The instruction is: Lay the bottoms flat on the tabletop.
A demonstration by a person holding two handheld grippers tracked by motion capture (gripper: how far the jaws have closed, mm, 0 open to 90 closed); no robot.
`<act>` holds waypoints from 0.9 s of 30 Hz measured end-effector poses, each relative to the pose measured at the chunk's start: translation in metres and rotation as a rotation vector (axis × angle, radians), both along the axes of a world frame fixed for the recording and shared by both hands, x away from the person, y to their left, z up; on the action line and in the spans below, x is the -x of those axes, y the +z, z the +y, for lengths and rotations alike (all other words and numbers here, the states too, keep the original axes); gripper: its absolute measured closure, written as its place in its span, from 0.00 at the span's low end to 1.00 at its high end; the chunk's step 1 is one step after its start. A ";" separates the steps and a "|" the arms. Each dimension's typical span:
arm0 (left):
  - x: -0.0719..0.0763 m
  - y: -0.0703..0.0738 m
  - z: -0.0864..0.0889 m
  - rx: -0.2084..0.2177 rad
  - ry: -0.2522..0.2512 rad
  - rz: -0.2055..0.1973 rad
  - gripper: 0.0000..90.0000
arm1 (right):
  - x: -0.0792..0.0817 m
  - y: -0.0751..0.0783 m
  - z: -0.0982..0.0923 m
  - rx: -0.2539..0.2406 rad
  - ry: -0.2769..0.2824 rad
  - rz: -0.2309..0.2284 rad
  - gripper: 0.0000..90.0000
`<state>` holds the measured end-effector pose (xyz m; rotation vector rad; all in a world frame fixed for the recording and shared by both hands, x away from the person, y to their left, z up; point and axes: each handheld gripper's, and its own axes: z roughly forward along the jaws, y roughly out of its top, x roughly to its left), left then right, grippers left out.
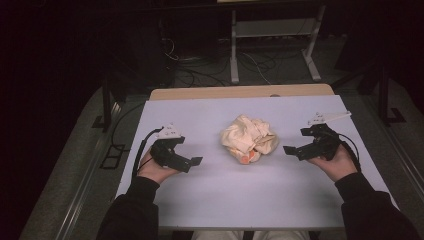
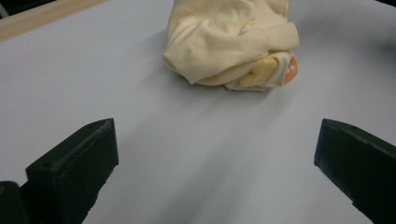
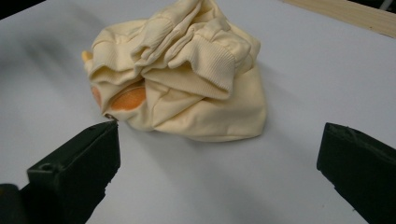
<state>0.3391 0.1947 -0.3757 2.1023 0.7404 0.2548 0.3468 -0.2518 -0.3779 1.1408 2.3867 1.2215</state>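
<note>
Flanking the crumpled cream garment at frame centre, the left gripper and right gripper wait, jaws apart and empty; next, probably, closing in to grasp cloth edges.

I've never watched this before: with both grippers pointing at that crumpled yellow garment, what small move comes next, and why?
Probably the right gripper eases forward to pinch the ribbed cuff: both grippers are open and apart from the crumpled garment, the right one nearer, the left gripper farther back.

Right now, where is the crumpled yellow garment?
In the high view the crumpled yellow garment lies mid-table between the left gripper and right gripper, untouched by either.
</note>
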 end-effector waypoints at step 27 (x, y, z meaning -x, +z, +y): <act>-0.047 -0.010 -0.021 0.042 -0.013 0.016 0.00 | -0.048 -0.003 0.023 0.035 -0.005 0.030 0.00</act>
